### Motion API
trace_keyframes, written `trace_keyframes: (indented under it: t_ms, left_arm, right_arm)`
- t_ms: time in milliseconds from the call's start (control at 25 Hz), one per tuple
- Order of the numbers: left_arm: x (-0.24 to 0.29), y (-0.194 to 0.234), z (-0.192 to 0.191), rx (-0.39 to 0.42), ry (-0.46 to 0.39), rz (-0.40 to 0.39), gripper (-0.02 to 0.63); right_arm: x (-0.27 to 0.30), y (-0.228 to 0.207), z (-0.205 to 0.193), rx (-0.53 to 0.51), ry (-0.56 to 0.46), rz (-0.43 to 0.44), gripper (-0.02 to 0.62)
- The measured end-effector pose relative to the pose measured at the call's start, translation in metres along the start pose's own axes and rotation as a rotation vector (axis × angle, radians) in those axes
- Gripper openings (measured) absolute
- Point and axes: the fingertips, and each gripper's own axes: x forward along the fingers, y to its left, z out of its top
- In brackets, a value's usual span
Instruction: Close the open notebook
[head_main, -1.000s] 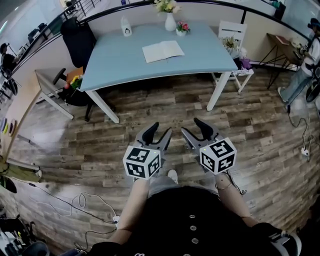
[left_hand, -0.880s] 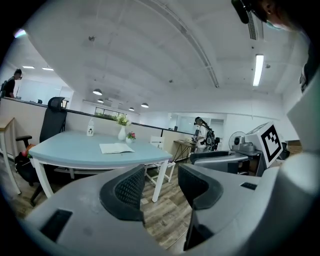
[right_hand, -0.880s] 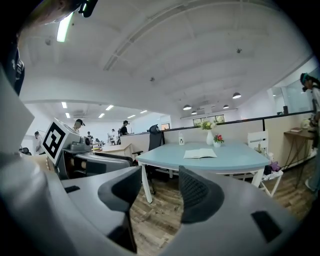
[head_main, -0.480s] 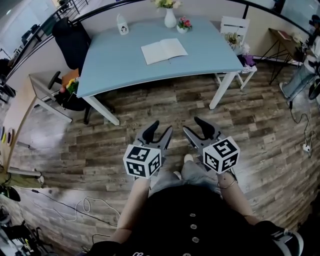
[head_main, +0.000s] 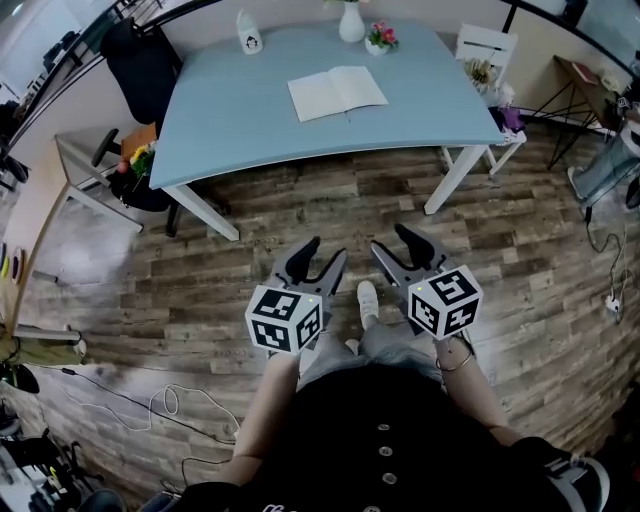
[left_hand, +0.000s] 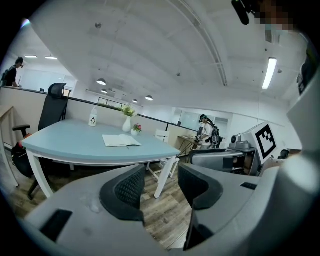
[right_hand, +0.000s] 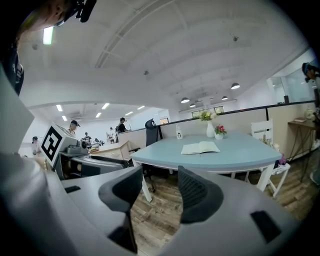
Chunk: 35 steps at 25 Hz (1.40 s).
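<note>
An open white notebook (head_main: 337, 93) lies flat on the light blue table (head_main: 240, 120), toward its far middle; it also shows in the left gripper view (left_hand: 121, 140) and the right gripper view (right_hand: 200, 147). My left gripper (head_main: 320, 256) and right gripper (head_main: 386, 244) are held side by side over the wooden floor, well short of the table. Both stand open with nothing between their jaws, as the left gripper view (left_hand: 161, 187) and right gripper view (right_hand: 161, 190) confirm.
A white vase (head_main: 351, 22), a small pot of pink flowers (head_main: 379, 38) and a white bottle (head_main: 250, 34) stand along the table's far edge. A black office chair (head_main: 140, 65) is at the left, a white chair (head_main: 487, 60) at the right. Cables (head_main: 150, 400) lie on the floor.
The table and notebook have drawn nearer in the head view as I step forward. Both grippers keep their place in front of me, still open.
</note>
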Motion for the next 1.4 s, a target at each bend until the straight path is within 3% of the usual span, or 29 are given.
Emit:
trace_keyframes:
  t_ms: [880,1400]
  left_arm:
    - [0.14,0.087,0.096,-0.034,-0.094,0.121,0.189]
    - [0.17,0.092,0.089,-0.081,-0.052,0.134,0.189]
  right_arm:
    - [0.124,-0.117,0.084,-0.116,0.023,0.152,0.189]
    - [0.144,-0.152,0.075,-0.064,0.049,0.175,0.189]
